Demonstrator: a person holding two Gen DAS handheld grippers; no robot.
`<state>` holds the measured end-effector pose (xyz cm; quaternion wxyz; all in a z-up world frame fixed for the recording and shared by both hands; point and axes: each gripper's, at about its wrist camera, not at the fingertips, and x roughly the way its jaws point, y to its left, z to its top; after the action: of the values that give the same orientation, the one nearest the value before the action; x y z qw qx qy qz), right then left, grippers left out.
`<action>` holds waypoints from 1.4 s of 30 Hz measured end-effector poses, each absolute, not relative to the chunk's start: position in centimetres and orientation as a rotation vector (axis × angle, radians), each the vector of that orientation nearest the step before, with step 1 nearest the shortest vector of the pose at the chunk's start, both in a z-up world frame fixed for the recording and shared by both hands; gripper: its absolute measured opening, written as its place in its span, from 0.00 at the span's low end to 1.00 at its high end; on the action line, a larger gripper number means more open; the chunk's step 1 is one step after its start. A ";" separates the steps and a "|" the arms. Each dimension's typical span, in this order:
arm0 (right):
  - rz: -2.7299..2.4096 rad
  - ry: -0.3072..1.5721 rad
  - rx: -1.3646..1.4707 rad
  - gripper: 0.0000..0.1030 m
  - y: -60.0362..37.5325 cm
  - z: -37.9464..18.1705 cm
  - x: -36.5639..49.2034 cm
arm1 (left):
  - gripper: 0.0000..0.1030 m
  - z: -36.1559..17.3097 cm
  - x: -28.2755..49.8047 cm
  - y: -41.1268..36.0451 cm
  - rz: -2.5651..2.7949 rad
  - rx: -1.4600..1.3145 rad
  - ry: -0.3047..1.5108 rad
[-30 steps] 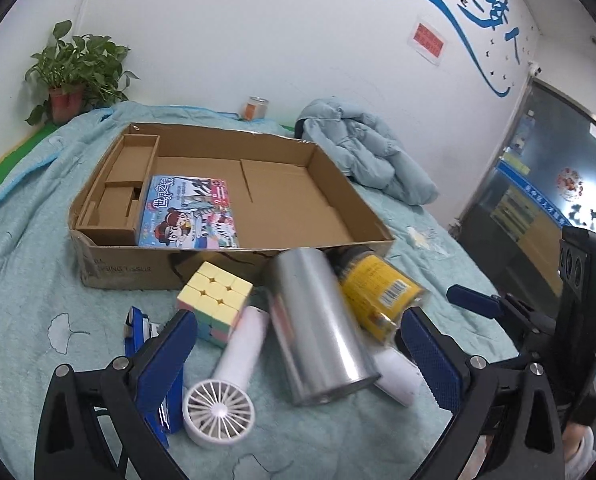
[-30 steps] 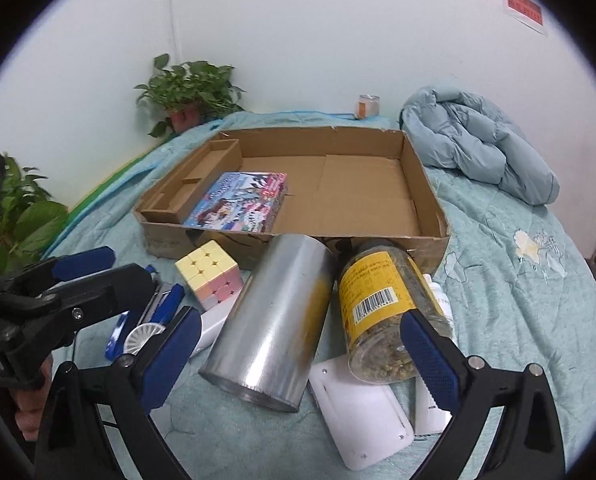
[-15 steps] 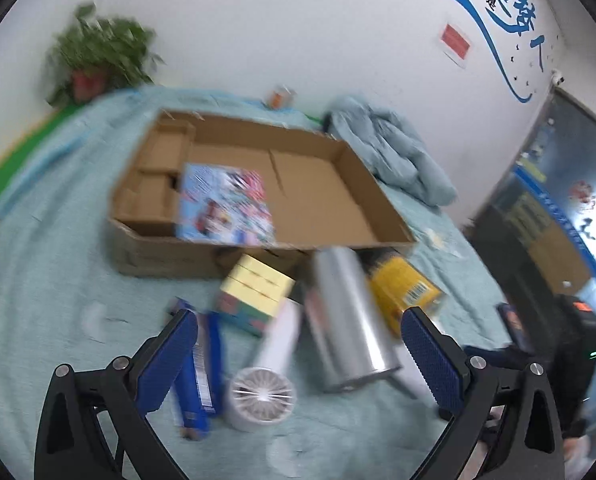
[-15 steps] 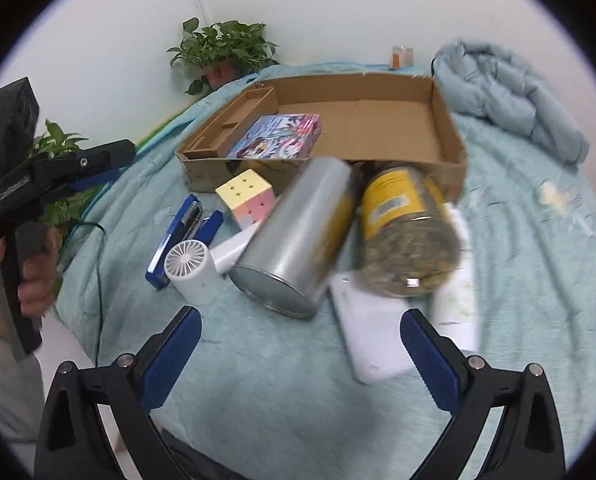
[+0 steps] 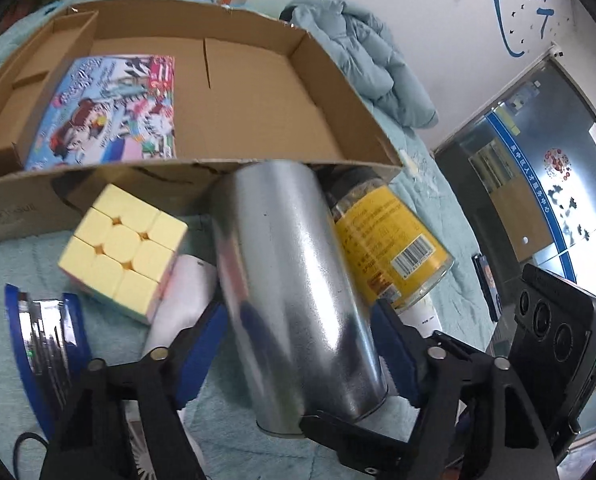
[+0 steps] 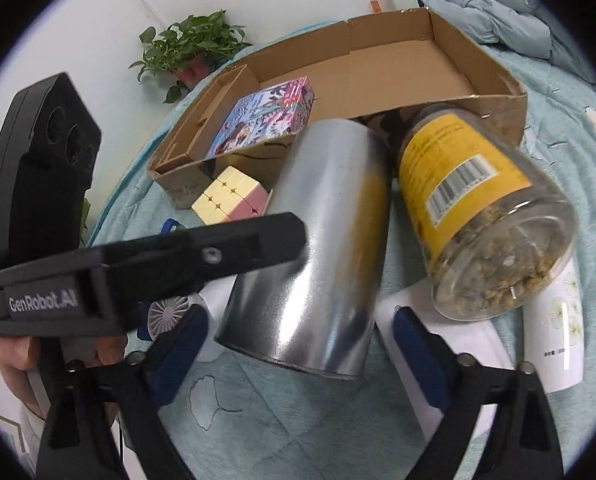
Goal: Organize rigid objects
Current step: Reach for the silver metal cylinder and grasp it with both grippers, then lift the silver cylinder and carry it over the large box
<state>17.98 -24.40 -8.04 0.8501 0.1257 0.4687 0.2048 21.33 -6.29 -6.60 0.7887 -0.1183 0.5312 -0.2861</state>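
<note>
Shiny smooth metal canister (image 5: 298, 292); clear glossy plastic jar (image 6: 485, 216); matt brown cardboard box (image 5: 258, 92); soft quilted cloth bedspread (image 6: 282, 420).

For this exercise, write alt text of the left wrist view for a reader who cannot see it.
The left gripper, jaws closing, straddles a shiny silver metal cylinder lying on a teal bedspread. Beside it lie a pastel puzzle cube and a yellow-labelled clear jar, before an open cardboard box.

A tin (image 5: 298, 292) lies between a cube (image 5: 124, 250) at nine o'clock and a jar (image 5: 389, 248) at three; the box (image 5: 258, 92) sits at twelve.
</note>
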 end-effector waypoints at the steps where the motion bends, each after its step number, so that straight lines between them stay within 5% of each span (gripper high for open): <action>1: 0.448 0.996 0.274 0.81 -24.3 -8.2 18.1 | 0.66 -6.8 21.2 -6.6 -0.609 -0.241 1.146; 18: 0.569 1.167 0.269 0.78 -27.2 -8.0 10.6 | 0.67 -8.6 10.3 -5.8 -0.662 -0.359 1.232; 27: 0.605 1.220 0.363 0.78 -28.7 -8.8 12.1 | 0.81 -10.4 11.5 -5.4 -0.684 -0.436 1.284; 42: 0.494 1.135 0.221 0.83 -24.5 -9.0 11.4 | 0.78 -9.5 11.3 -6.4 -0.699 -0.382 1.199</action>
<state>11.44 -24.49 -8.96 0.8088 0.1032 0.5309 0.2311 11.27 -6.38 -9.54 0.7520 -0.1747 0.5490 -0.3202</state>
